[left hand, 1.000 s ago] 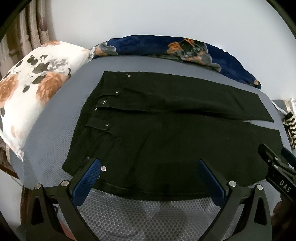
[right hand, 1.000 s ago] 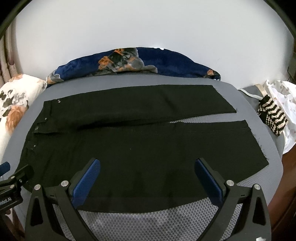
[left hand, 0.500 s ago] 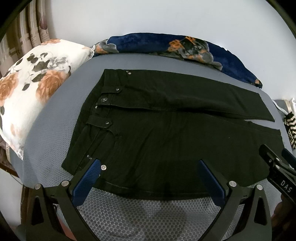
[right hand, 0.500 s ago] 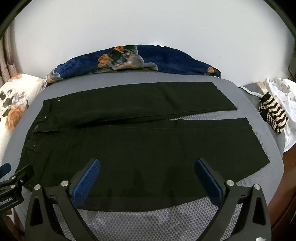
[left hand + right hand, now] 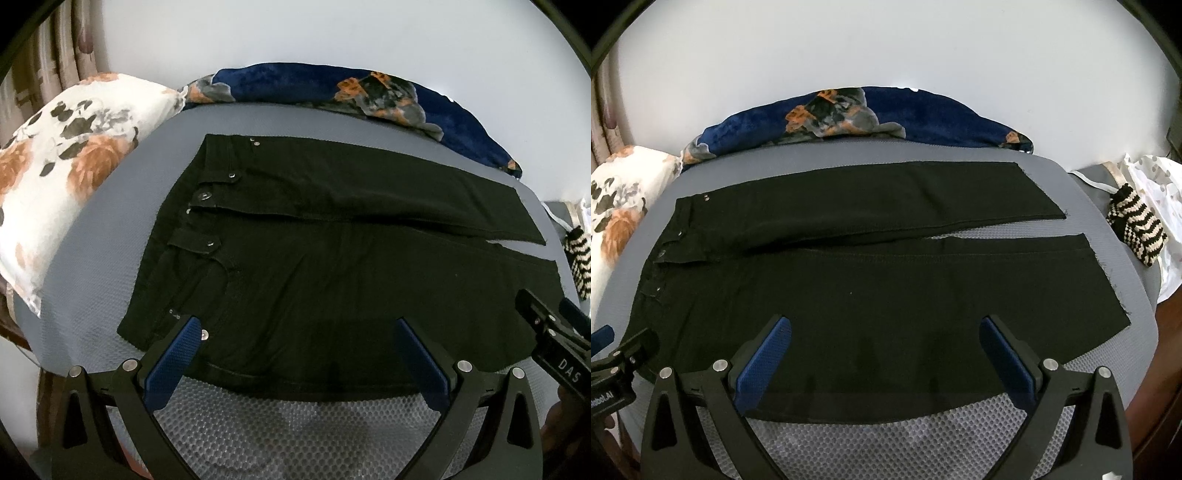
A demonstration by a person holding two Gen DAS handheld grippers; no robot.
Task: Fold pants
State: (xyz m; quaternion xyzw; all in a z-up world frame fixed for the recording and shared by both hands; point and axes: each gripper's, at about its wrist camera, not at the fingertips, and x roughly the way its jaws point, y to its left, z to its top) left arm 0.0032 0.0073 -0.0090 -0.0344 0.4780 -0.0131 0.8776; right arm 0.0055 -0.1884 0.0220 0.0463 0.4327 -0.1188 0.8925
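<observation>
Pants (image 5: 332, 266): flat, unfolded; near edge now farther from both cameras, which have backed off slightly. Left gripper (image 5: 295, 347) and right gripper (image 5: 886, 343): spread wide, empty, over that edge. Folding not begun.

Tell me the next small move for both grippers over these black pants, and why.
Probably lower both open grippers, left and right, onto the near edge of the flat black denim pants and pinch it: nothing is held yet, and both legs lie spread apart.

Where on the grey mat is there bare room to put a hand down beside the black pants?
Free: the grey mat strip between the near edge of the pants and the grippers; a band between the waistband and the floral pillow. Crowded: the far edge, where the blue blanket lies.
</observation>
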